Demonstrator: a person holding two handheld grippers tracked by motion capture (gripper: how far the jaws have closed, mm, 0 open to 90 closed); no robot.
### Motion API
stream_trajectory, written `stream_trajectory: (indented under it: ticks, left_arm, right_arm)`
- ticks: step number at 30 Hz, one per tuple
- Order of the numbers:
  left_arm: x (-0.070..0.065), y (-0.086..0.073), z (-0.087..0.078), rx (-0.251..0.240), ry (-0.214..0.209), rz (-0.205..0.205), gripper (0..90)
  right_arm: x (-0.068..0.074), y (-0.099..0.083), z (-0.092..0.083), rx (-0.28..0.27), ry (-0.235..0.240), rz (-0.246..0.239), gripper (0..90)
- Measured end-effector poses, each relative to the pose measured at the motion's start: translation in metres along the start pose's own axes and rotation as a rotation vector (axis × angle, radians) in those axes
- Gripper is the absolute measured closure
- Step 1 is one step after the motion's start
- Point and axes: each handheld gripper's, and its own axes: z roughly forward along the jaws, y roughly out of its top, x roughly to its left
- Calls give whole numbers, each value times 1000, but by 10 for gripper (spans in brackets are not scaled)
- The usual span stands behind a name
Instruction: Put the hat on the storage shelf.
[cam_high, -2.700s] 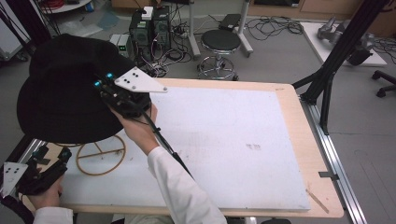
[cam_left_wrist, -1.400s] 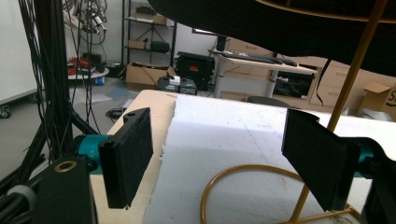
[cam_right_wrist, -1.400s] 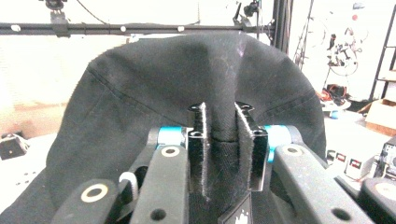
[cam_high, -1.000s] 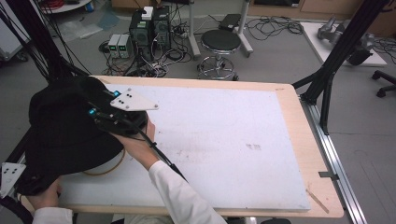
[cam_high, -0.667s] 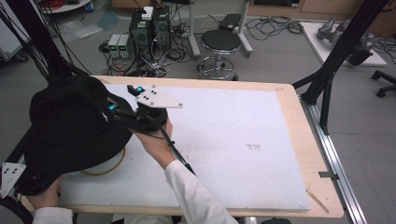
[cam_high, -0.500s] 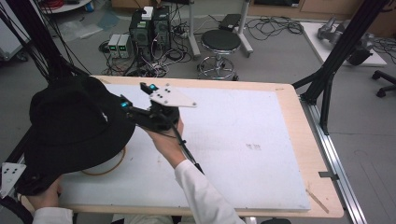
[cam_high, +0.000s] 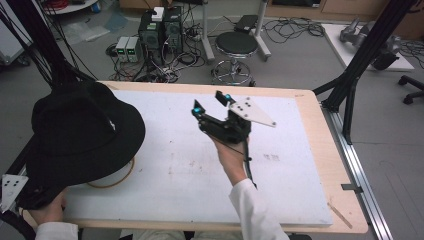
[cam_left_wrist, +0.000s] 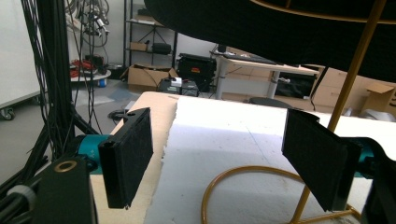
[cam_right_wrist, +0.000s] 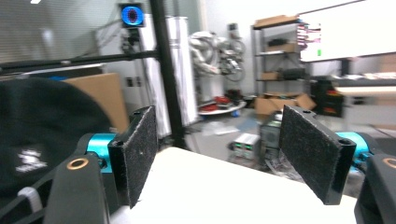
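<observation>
No words or numbers can be read anywhere. The black hat (cam_right_wrist: 42, 135) has a small white mark on its side, seen in the right gripper view, but it is too blurry to read. The same white mark shows as a tiny patch on the hat in the high view, too small to make out. A white screen (cam_right_wrist: 348, 30) far off on the right has tiny colored marks that cannot be read.

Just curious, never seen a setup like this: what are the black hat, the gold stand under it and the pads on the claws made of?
Hat: looks like soft matte black fabric, perhaps felt or cotton; no shine. Stand: thin bent rod with a glossy gold finish, probably painted or plated metal wire. Pads: black, rough and grainy, seemingly foam or a rubbery grip layer; hard to tell.
</observation>
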Motion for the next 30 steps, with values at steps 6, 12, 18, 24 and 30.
stream_trajectory:
  ticks: [6, 12, 18, 24, 30]
  left_arm:
    - [-1, 0, 0, 1, 2, 1, 249]
    - [-1, 1, 0, -1, 7, 6, 249]
    - [0, 1, -1, -2, 13, 3, 249]
    - [-1, 1, -2, -3, 12, 7, 249]
    - [-1, 1, -2, -2, 16, 2, 249]
  right_arm:
    - [-37, 0, -37, -5, -100, 9, 269]
    - [-62, 4, -61, -15, -156, 19, 269]
    - [-76, 6, -77, -8, -196, -6, 265]
    - [-86, 3, -93, -8, -237, -20, 260]
    - [-98, 0, -108, -3, -280, -23, 253]
